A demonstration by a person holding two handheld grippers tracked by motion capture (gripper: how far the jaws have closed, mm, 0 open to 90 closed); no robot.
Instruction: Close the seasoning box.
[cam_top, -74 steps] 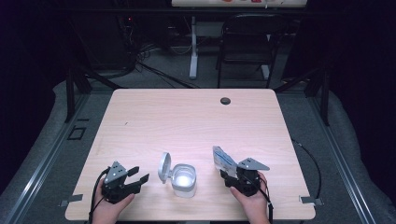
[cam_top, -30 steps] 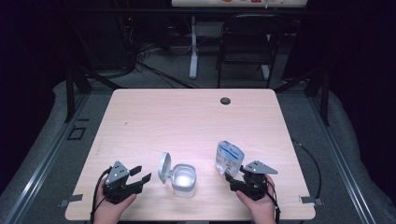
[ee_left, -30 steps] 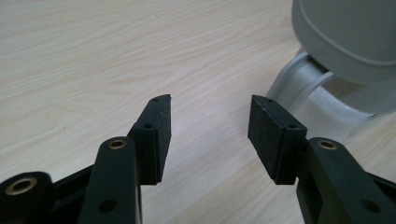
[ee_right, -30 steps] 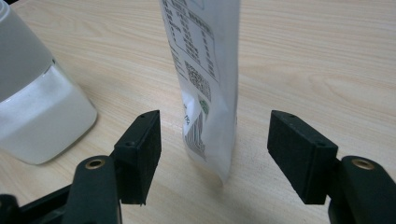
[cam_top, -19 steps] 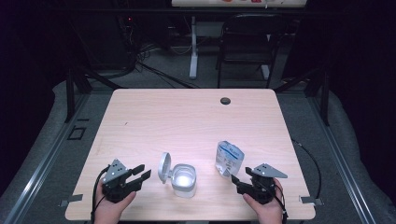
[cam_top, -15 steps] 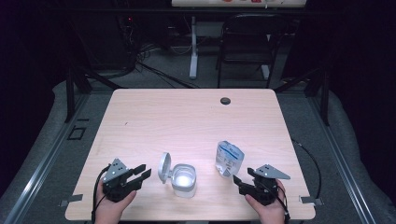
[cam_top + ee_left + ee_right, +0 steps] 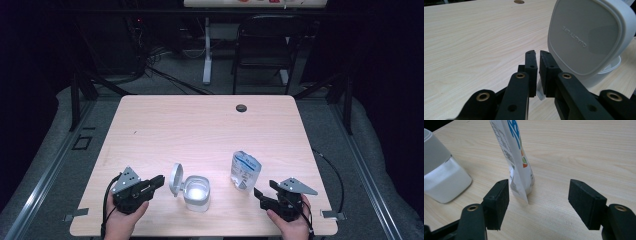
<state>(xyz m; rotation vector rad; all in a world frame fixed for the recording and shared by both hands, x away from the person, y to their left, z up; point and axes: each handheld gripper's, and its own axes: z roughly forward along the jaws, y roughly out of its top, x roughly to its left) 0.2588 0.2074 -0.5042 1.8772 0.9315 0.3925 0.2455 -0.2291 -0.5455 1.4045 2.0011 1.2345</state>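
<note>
A light wooden table (image 7: pixel 200 130) is seen from above, with a person's two hands coming in from the near edge, each holding a black two-jaw gripper. The left gripper (image 7: pixel 159 181) lies low near the table's front left, pointing toward a white plastic container (image 7: pixel 196 192) whose hinged lid (image 7: pixel 175 179) stands open and upright on its left side. In the left gripper view, the left gripper's jaws have just been closing and now sit almost together with only a thin slit between them; nothing is between them, and the lid, marked with raised lettering, stands just beyond and to the right of their tips. To the right of the container, well apart from it, a small white pouch (image 7: pixel 245 170) with blue print stands upright on the table. The right gripper (image 7: pixel 260 193) rests just in front of the pouch with its jaws spread wide. In the right gripper view the pouch (image 7: pixel 515 157) stands just beyond the open jaws, nearer the left one, touching neither.
</note>
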